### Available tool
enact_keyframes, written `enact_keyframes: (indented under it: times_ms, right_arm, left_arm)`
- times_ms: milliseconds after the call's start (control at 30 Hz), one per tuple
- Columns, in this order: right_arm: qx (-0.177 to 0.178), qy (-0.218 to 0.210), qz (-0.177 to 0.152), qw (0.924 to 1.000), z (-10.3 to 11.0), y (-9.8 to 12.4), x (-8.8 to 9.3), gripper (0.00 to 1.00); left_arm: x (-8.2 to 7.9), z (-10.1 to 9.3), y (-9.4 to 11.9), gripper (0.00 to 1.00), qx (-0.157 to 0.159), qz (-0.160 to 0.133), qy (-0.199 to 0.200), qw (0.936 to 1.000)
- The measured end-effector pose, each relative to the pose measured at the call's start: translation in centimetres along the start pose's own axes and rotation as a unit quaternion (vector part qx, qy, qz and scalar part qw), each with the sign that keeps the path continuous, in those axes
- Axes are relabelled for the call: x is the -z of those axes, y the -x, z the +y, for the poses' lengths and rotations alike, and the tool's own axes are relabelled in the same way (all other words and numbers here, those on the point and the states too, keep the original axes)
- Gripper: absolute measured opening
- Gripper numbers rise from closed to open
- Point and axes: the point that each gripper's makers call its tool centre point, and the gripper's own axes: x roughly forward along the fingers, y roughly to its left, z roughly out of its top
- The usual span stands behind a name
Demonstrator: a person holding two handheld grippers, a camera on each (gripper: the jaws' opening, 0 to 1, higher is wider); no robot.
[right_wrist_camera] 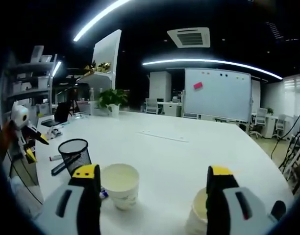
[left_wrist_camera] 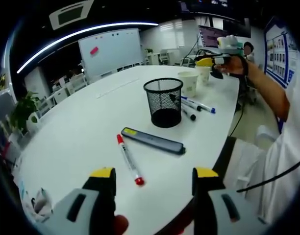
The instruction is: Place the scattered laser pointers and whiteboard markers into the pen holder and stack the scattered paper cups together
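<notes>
My left gripper [left_wrist_camera: 154,174] is open above the near table edge, with nothing between its jaws. Just ahead lie a red-capped whiteboard marker [left_wrist_camera: 129,159] and a long black laser pointer [left_wrist_camera: 152,140]. Behind them stands the black mesh pen holder [left_wrist_camera: 163,102], with two more markers [left_wrist_camera: 198,105] lying to its right. Two paper cups [left_wrist_camera: 189,83] stand farther back, where a hand holds my right gripper [left_wrist_camera: 222,53]. My right gripper [right_wrist_camera: 152,174] is open over those cups: one cup [right_wrist_camera: 120,185] by its left jaw, another [right_wrist_camera: 201,210] by its right jaw. The pen holder [right_wrist_camera: 75,152] shows at the left.
The white table [left_wrist_camera: 81,127] is long, with a thin strip [right_wrist_camera: 162,136] lying on its middle. A whiteboard [right_wrist_camera: 216,93] and chairs stand at the far end. The person's arm and white sleeve [left_wrist_camera: 282,147] are along the table's right side. A crumpled wrapper [left_wrist_camera: 39,203] lies near the left corner.
</notes>
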Motion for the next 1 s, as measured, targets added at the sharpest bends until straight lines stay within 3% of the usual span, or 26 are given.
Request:
enact_keyframes:
  times_ms: [567,1000]
  right_arm:
    - [-0.011,0.0,0.0,0.9999,0.7,-0.1,0.2,0.88]
    - [-0.043,0.011,-0.005,0.999,2.3,-0.5,0.3,0.88]
  left_arm:
    - [0.0,-0.1,-0.1,0.63,0.002,0.001,-0.002,1.0]
    - [0.0,-0.2,-0.1,0.63,0.003,0.002,-0.001,1.0]
